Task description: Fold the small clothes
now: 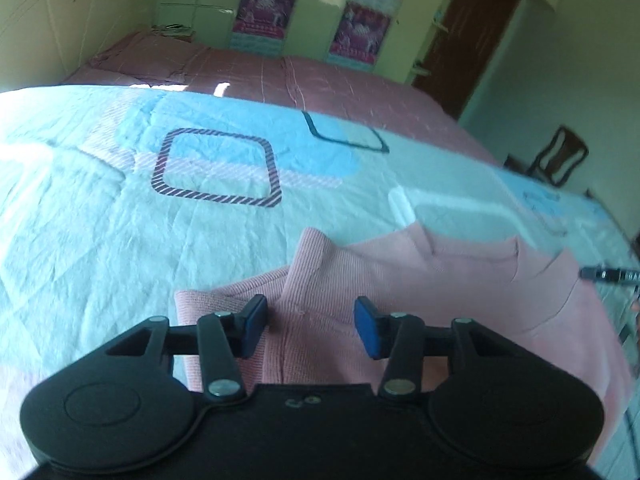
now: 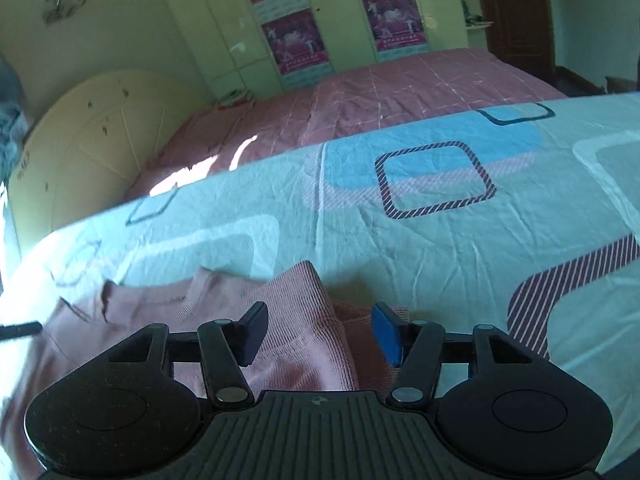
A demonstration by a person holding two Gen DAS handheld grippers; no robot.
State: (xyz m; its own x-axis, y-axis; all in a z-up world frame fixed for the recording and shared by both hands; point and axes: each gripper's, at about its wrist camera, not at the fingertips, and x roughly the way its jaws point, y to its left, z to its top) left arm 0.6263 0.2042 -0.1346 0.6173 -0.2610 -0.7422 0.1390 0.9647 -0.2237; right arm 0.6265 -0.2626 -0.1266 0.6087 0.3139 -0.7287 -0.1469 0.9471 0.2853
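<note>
With both claws spread, left claw (image 1: 310, 326) and right claw (image 2: 320, 334), over the pink top (image 1: 420, 280) lying on the bed (image 1: 120, 220), I should pinch its folded sleeve edge squarely, lift low, and lay it flat.

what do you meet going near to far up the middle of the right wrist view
right gripper, open → pink top → patterned light blue sheet → pink checked bedspread → pale green wardrobe with purple posters
</note>
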